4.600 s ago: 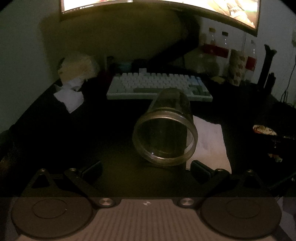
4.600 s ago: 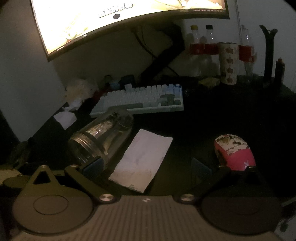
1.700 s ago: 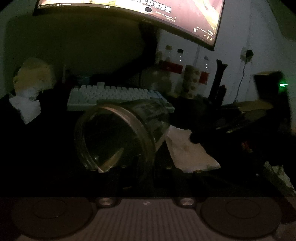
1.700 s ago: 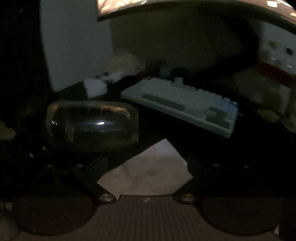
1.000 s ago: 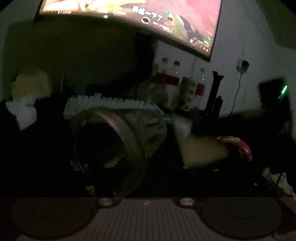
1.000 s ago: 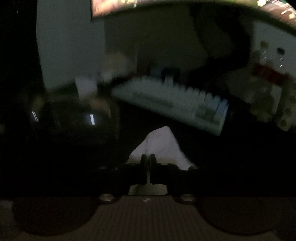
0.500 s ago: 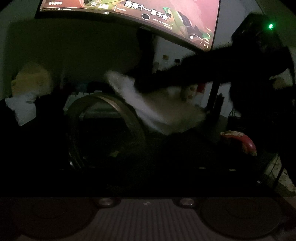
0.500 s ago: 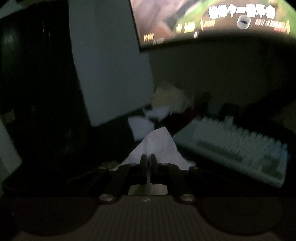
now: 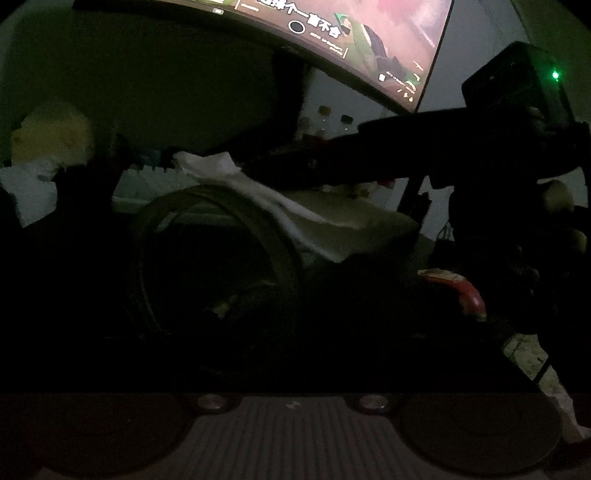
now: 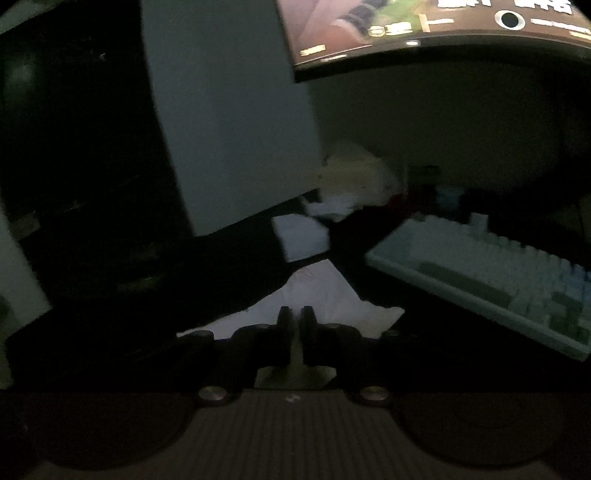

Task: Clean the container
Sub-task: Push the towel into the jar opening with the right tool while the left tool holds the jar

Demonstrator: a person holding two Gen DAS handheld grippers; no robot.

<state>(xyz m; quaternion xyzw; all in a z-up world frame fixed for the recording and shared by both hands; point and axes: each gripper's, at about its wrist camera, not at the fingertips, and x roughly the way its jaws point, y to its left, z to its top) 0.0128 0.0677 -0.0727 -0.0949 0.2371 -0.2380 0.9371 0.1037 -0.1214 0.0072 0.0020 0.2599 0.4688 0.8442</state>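
A dim desk scene seen from two wrist cameras. In the left wrist view, the left gripper's own fingers are lost in darkness at the lower centre of the frame, so I cannot tell whether they are open or closed. Just beyond, left of centre, a clear glass jar (image 9: 218, 266) lies tilted with its round open mouth facing the camera. A crumpled white paper towel (image 9: 295, 214) drapes over the jar's upper right rim. The right gripper (image 9: 255, 162), a dark shape reaching in from the right edge, holds the towel's upper end.

In the right wrist view, the right gripper (image 10: 295, 321) sits at lower centre with its fingers (image 10: 284, 325) pressed together on the white paper towel (image 10: 314, 295), which fans out beyond them. Farther off, at the right of the frame, a pale keyboard (image 10: 491, 273) rests on the dark bench (image 10: 424, 332). A curved lit monitor (image 10: 424, 29) spans the upper right.
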